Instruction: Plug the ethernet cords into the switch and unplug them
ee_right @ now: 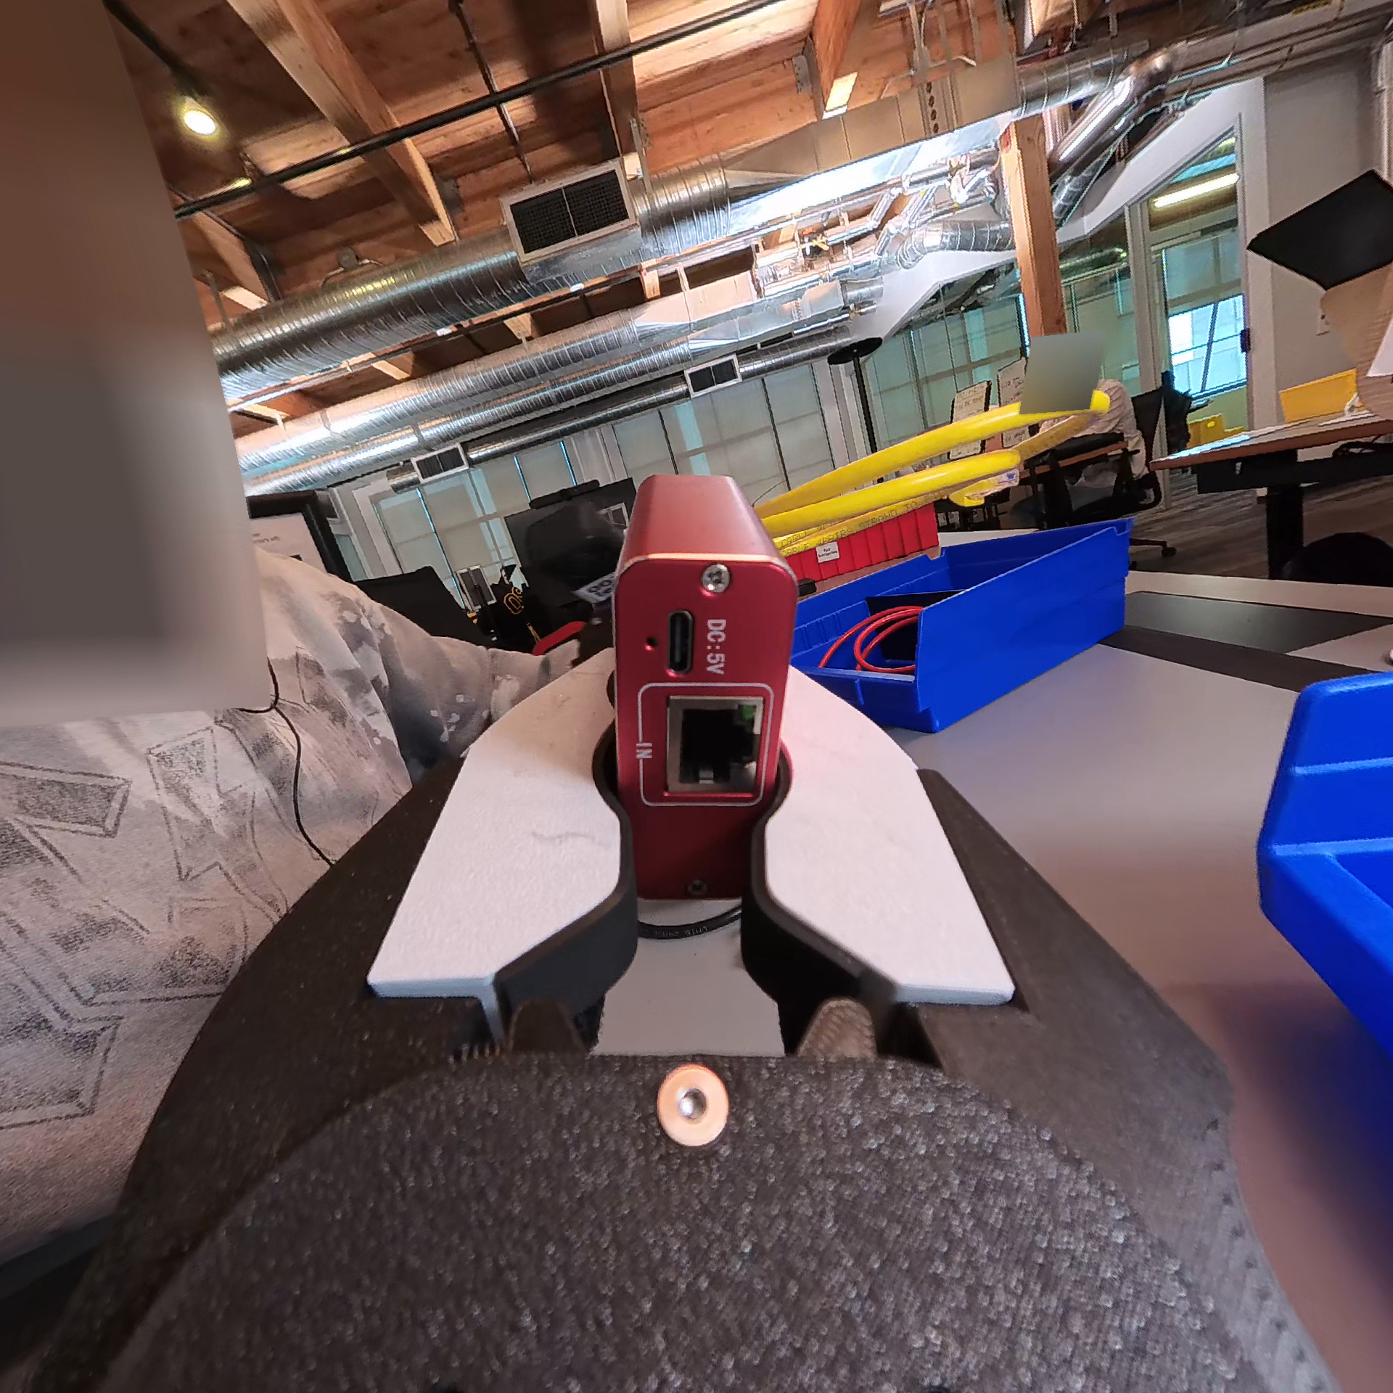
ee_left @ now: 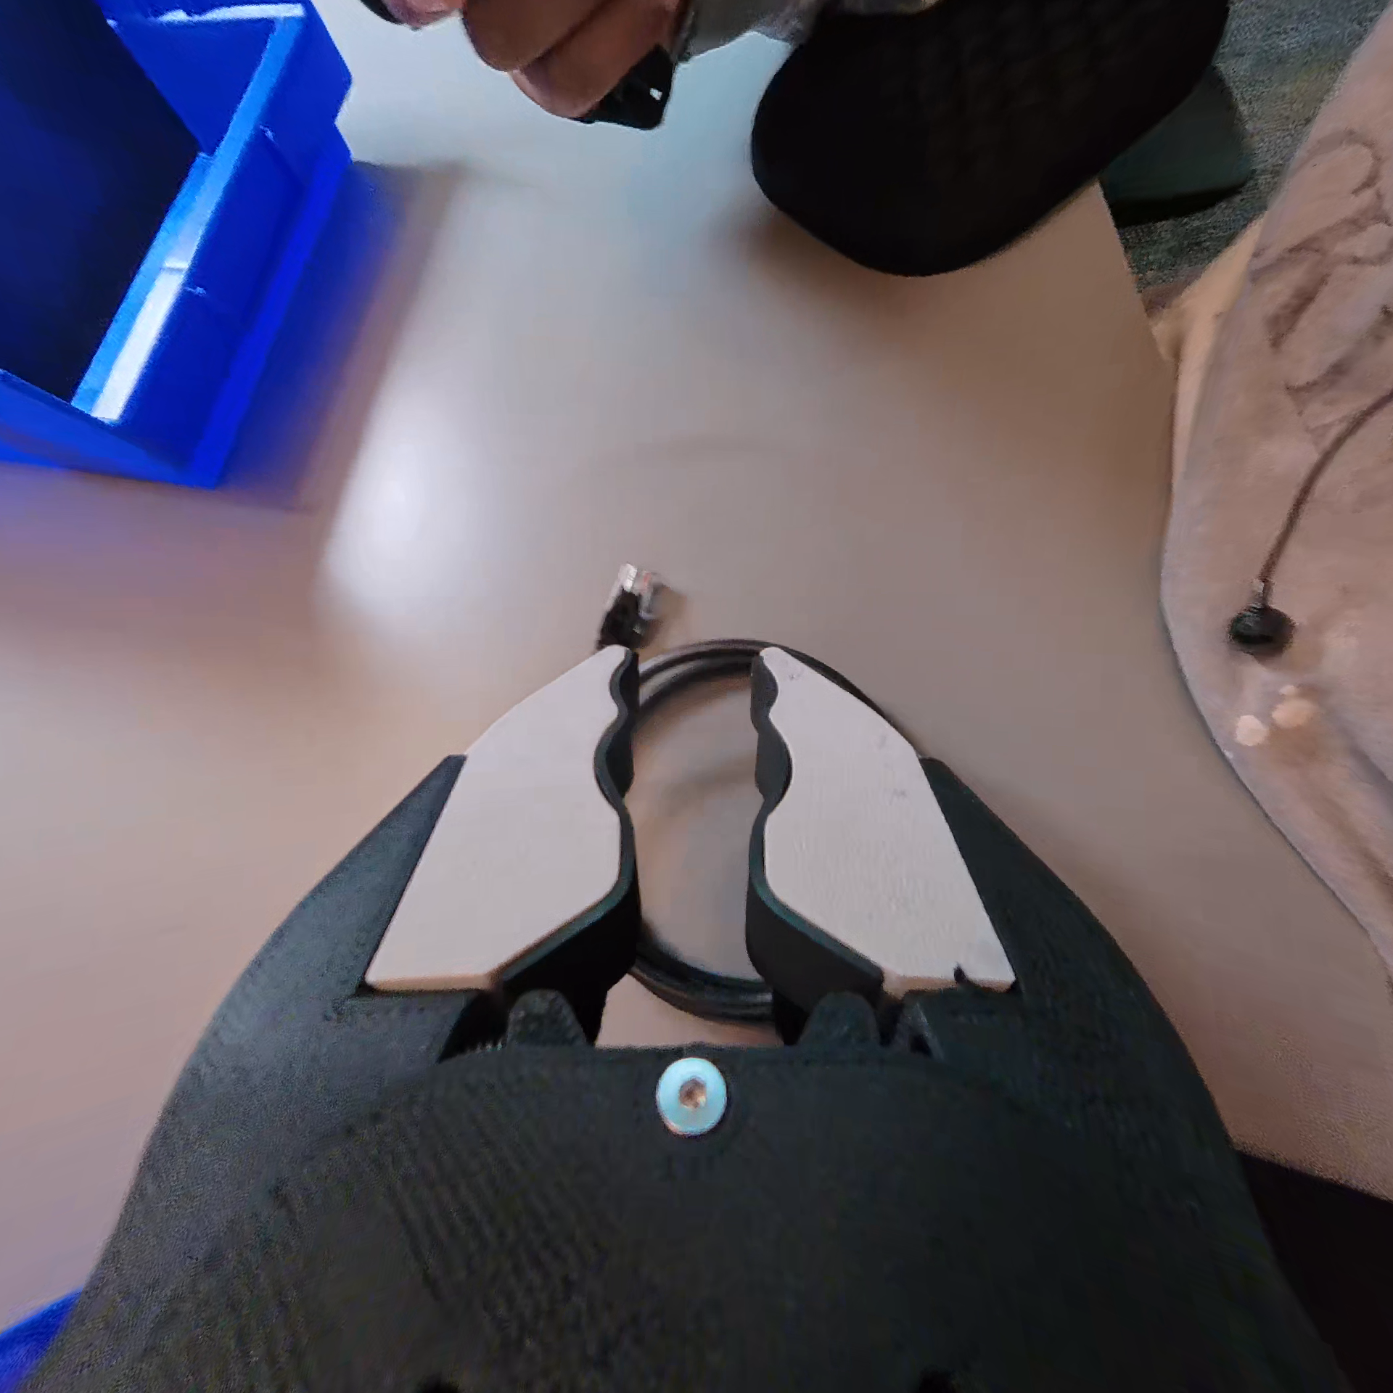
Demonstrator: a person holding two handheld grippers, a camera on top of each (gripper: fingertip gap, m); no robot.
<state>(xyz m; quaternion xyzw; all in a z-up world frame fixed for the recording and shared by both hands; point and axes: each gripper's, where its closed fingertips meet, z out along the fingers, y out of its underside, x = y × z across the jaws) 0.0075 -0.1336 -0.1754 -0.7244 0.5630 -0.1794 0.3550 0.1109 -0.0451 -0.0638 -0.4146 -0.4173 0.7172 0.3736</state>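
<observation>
In the left wrist view a black ethernet cord [ee_left: 701, 654] lies coiled on the beige table [ee_left: 528, 377]. Its clear plug [ee_left: 635, 594] rests just beyond the left fingertip. My left gripper [ee_left: 693, 663] is open and empty, hovering over the coil, which shows between the fingers. In the right wrist view my right gripper [ee_right: 701, 678] is shut on the red switch [ee_right: 705, 678] and holds it upright. The switch's end face with one empty ethernet port [ee_right: 712, 742] faces the camera. A thin black cord [ee_right: 682, 931] shows below the switch.
A blue bin [ee_left: 136, 249] stands at the far left of the table. A person's patterned sleeve [ee_left: 1296, 528] lies at the right edge. In the right wrist view, a blue bin [ee_right: 980, 633] holds a red cord [ee_right: 874, 641], with yellow cords [ee_right: 904, 467] behind and another blue bin [ee_right: 1334, 852] close right.
</observation>
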